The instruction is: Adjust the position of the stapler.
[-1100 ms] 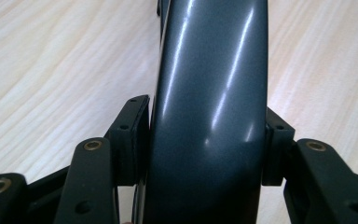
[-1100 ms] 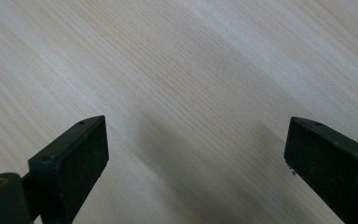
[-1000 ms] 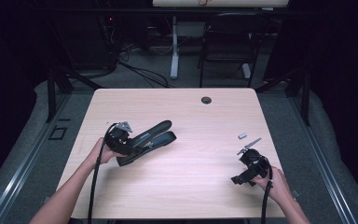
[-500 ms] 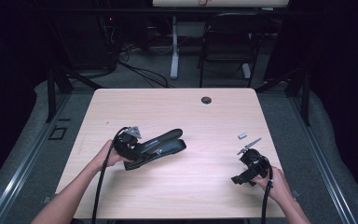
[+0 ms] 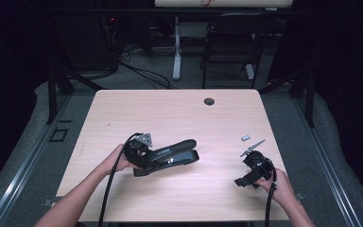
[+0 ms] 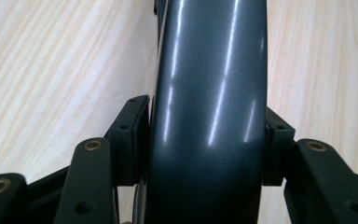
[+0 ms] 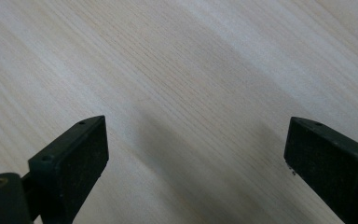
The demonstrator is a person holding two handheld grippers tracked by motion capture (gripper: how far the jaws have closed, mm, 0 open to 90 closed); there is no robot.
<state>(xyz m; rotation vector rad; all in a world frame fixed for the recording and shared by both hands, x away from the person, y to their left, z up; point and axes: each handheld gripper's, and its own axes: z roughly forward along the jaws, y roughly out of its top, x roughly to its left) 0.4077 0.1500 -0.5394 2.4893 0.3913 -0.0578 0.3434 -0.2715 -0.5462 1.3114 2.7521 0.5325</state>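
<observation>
The black stapler (image 5: 170, 156) lies near the middle of the surface (image 5: 179, 113), a little toward the person's side, its long body pointing to the right and slightly away. The left gripper (image 5: 144, 158) holds it at the rear end: in the left gripper view the jaws press on both flanks of the glossy dark top (image 6: 209, 93), which runs straight out along the jaws' line. Gripping the heel like this probably lets the person steer the stapler like a handle, with its nose free to swing toward whatever comes next. Whether its base rests fully on the wood or is lifted a touch is hard to tell from above. The right gripper (image 5: 250, 170) sits well apart, near the right front corner, its jaws wide and holding nothing over bare wood, as the right gripper view shows; it seems parked as a spare hand, out of the stapler's path. Just beyond it lie a thin metal strip (image 5: 253, 147) and a small grey piece (image 5: 246, 138), close to the right edge, so a sweep that way could knock them off. A round cable hole (image 5: 209, 101) sits near the far edge. Most of the far half and the left side are open wood, giving ample room to slide or turn the stapler; the near edge is closer and the trailing cables hang over it.
</observation>
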